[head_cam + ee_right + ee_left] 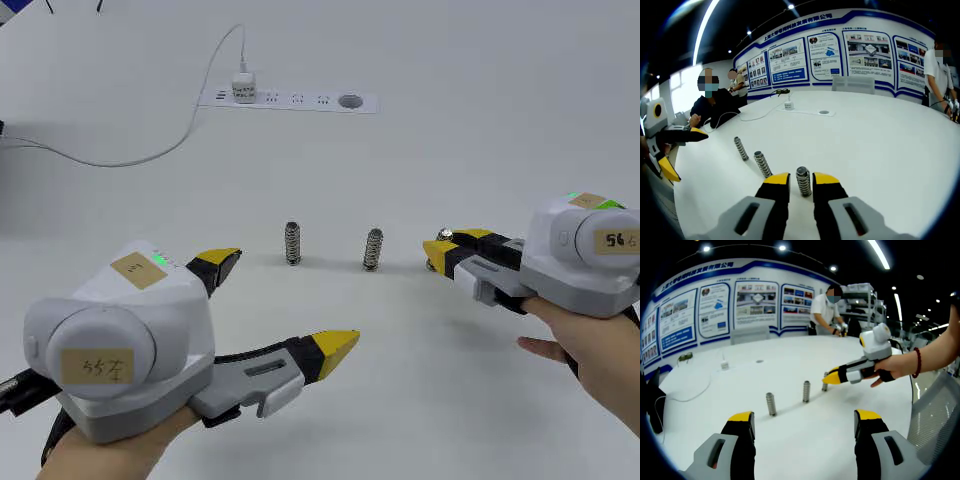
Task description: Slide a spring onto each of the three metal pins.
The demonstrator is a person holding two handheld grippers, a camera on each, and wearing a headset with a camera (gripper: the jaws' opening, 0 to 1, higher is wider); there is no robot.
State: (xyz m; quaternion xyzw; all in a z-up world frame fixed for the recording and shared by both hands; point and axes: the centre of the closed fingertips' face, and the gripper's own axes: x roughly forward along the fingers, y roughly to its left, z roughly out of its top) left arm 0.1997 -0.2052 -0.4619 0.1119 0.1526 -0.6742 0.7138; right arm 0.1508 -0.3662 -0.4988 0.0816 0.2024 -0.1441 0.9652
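Two springs stand upright on pins on the white table: one [292, 242] [771, 404] [741, 148] on the left, one [372, 249] [806, 391] [762, 164] in the middle. A third spring [443, 237] [803, 181] stands upright to their right, between the yellow tips of my right gripper [441, 249] [801, 182], whose jaws are shut on it. From the left gripper view, the right gripper [829, 379] reaches in from the right beside that spring [824, 385]. My left gripper [285, 305] [802, 422] is open, held near me, short of the left spring.
A white power strip [290, 100] [807, 112] with a plugged charger [244, 86] and a trailing cable [130, 158] lies at the far side of the table. People sit and stand in the background beyond the table edges.
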